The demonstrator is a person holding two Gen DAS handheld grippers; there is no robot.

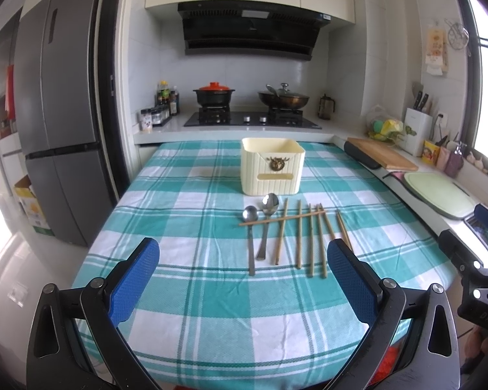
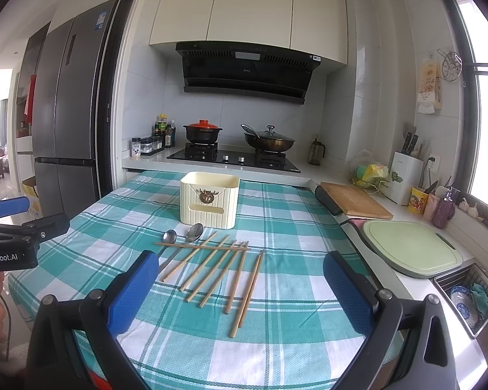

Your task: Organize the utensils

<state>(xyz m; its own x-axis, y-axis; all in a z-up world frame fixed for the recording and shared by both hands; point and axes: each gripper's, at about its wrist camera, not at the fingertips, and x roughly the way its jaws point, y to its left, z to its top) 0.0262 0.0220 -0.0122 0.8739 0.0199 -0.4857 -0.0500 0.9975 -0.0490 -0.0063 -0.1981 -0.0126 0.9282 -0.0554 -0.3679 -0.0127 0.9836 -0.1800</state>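
Both grippers, left gripper (image 1: 243, 261) and right gripper (image 2: 240, 274), are held apart and empty above the tablecloth (image 1: 179, 201); no sorting is judged done, as spoons (image 1: 250, 217) and chopsticks (image 2: 224, 266) lie before the cream holder (image 1: 271, 165).

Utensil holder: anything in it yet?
Seemingly empty: nothing rises above the cream holder's rim; its floor is hidden. The spoons and chopsticks all lie on the tablecloth.
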